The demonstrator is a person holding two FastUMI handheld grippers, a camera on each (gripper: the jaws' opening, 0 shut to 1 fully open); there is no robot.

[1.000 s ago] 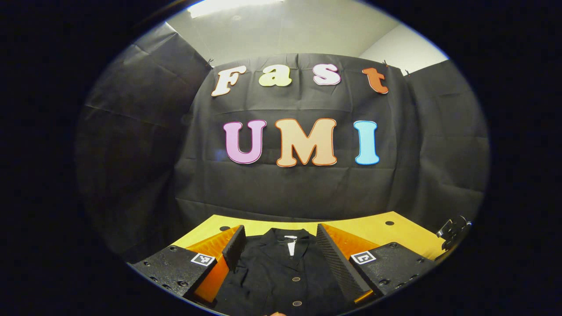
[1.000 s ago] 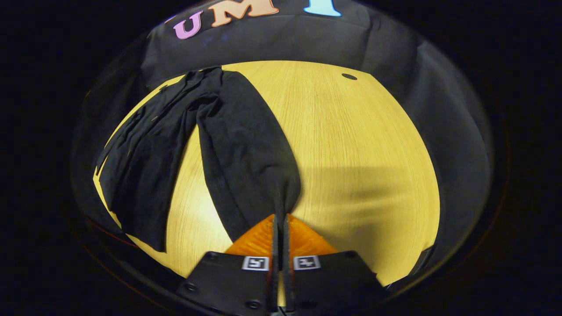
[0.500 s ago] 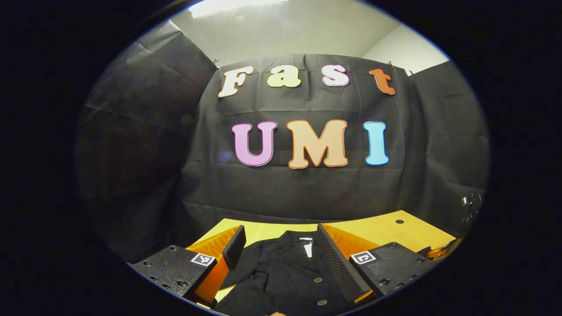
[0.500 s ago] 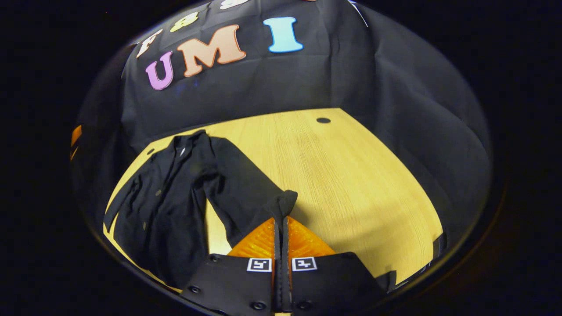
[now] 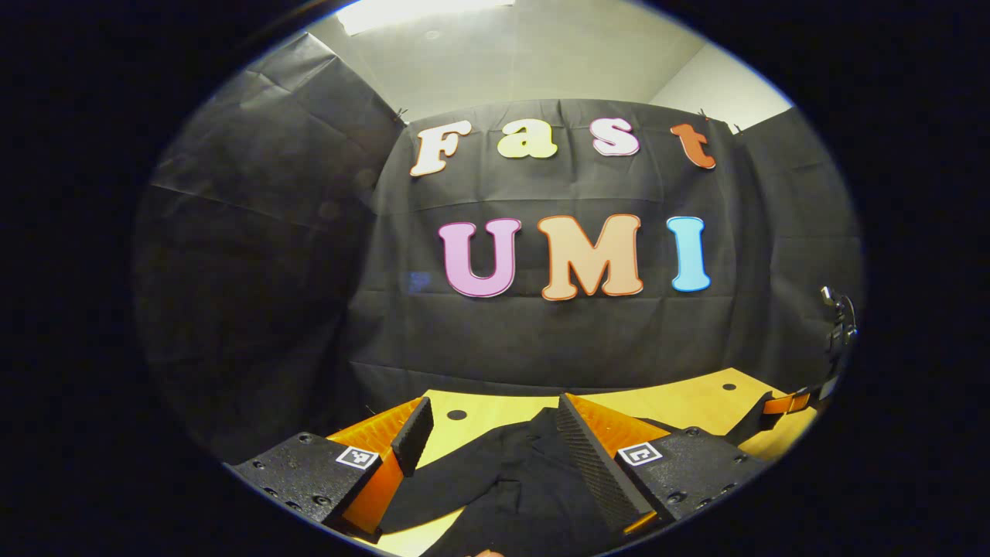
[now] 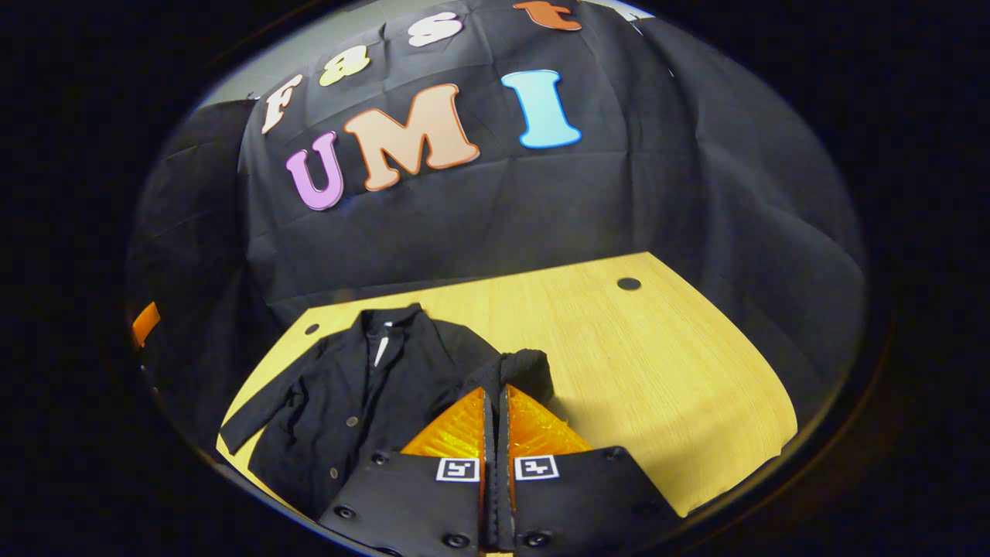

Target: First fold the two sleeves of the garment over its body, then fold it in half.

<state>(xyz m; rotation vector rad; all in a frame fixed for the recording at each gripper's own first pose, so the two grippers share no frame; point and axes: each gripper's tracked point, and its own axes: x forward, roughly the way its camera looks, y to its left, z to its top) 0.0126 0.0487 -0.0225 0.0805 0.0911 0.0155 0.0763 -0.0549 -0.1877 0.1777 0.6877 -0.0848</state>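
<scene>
Jacket (image 6: 348,402) lies flat on your table (image 6: 657,371), collar toward the booth wall, buttons showing down its front, toward the table's left part in the right gripper view. Going from the left in that view, one sleeve (image 6: 259,410) stretches out along the table's near-left edge, still unfolded, then comes the body, then the other sleeve (image 6: 514,370), which rises off the table to your right gripper (image 6: 495,396). Your right gripper's fingers are pressed together with that sleeve's cuff pinched between them, the cloth bunched over the fingertips and lifted above the wood. To the right of it the table is bare yellow wood with a small dark hole (image 6: 629,284) near the far edge. In the left gripper view, your left gripper (image 5: 495,425) hangs over the jacket (image 5: 510,487) with its fingers spread wide apart, nothing between them but the dark cloth lying below on the table (image 5: 696,394). At the far right edge of that view the other gripper (image 5: 785,404) shows partly, with a dark strip of cloth at it.
</scene>
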